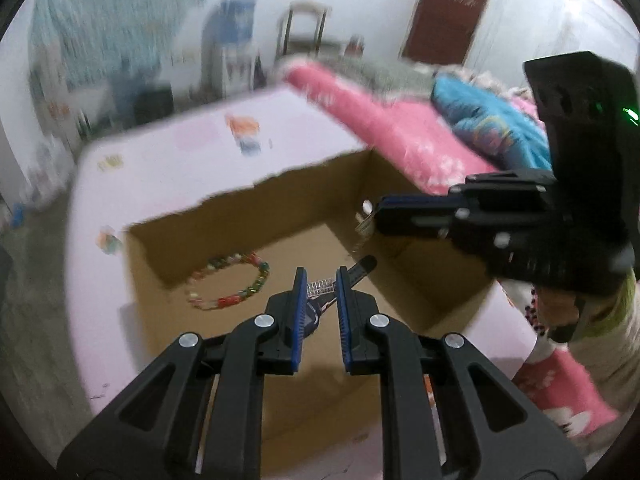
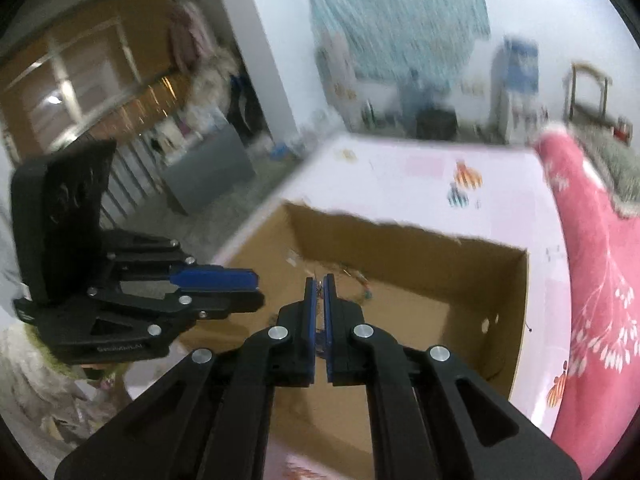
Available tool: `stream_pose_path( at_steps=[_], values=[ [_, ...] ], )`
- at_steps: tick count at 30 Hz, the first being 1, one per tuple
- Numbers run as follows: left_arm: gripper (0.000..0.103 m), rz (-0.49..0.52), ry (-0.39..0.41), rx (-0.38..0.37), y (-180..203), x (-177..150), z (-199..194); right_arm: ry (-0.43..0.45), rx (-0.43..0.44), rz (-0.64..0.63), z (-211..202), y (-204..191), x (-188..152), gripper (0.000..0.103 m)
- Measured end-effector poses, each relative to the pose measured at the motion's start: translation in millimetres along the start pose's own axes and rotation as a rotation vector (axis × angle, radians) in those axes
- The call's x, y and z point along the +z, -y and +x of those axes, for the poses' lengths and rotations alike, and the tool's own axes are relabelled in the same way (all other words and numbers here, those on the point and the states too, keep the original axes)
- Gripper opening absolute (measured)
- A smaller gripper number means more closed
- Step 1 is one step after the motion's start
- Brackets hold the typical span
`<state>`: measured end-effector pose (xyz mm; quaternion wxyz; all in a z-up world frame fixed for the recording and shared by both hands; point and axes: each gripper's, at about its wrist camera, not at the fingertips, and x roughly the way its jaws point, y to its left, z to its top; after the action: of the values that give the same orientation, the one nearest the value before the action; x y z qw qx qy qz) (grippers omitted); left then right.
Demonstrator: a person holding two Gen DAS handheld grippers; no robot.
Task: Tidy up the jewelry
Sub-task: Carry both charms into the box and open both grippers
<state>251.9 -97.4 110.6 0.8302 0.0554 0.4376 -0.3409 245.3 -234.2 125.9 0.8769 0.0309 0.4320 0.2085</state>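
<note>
My left gripper [image 1: 320,276] is shut on a clear crystal jewelry piece [image 1: 320,289] with a black strap [image 1: 362,268] sticking out to the right. It hangs over an open cardboard box [image 1: 240,224]. A colourful beaded bracelet [image 1: 228,284] lies on the box floor, left of the fingers. My right gripper [image 2: 319,280] is shut on a thin silver dangling piece [image 2: 319,294] above the same box [image 2: 400,248]. From the left wrist view, the right gripper [image 1: 374,212] comes in from the right with the silver piece [image 1: 364,224] at its tips. The left gripper [image 2: 252,280] shows at the left of the right wrist view.
The box stands on a pink table [image 1: 200,144] with small stickers. A bed with a pink blanket [image 1: 400,136] and a blue cover [image 1: 480,120] runs along the table's right side. Both views are blurred by motion. A person's sleeve [image 1: 600,320] is behind the right gripper.
</note>
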Motion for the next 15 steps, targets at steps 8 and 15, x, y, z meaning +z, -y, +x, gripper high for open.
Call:
stream_pose_path(
  at_steps=[8, 15],
  values=[
    [0.014, -0.185, -0.273, -0.063, -38.5, 35.5, 117.3, -0.226, -0.128, 0.031, 73.1, 45.8, 19.0, 0.004],
    [0.027, -0.25, -0.337, -0.051, -46.6, 36.0, 145.6, -0.249, -0.182, 0.017, 72.8, 60.7, 16.6, 0.009]
  ],
)
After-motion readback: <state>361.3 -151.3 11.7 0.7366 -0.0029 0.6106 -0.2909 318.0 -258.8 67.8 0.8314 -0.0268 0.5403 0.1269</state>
